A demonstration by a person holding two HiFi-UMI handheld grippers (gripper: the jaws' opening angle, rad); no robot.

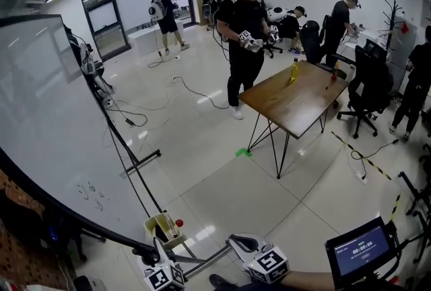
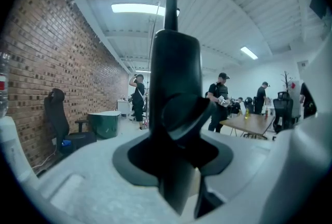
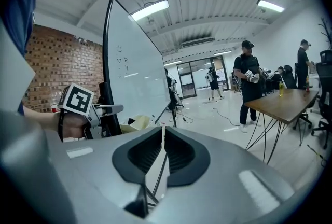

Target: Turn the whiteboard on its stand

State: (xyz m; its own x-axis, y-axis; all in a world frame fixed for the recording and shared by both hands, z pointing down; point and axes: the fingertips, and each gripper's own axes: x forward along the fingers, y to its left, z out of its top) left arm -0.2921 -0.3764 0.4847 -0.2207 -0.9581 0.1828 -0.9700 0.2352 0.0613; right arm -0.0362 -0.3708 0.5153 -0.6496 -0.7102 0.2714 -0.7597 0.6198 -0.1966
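Observation:
The big whiteboard [image 1: 54, 135] fills the left of the head view, tilted on its black wheeled stand [image 1: 138, 163]. My left gripper [image 1: 160, 257] is at the board's lower corner, next to a yellowish marker tray [image 1: 161, 225]. In the left gripper view the board's black frame edge [image 2: 171, 62] runs up between the jaws, which close on it [image 2: 174, 129]. The right gripper view shows the board [image 3: 132, 67] edge-on with the left gripper [image 3: 106, 110] against its frame. My right gripper [image 1: 236, 242] hangs just right of the stand, its jaws [image 3: 163, 137] together with nothing held.
A wooden table [image 1: 296, 98] on thin black legs stands mid-room, with a person [image 1: 244, 34] beside it. Cables [image 1: 195, 91] trail over the floor. Office chairs [image 1: 367, 87] and more people are at the right. A screen [image 1: 360, 252] sits at the lower right.

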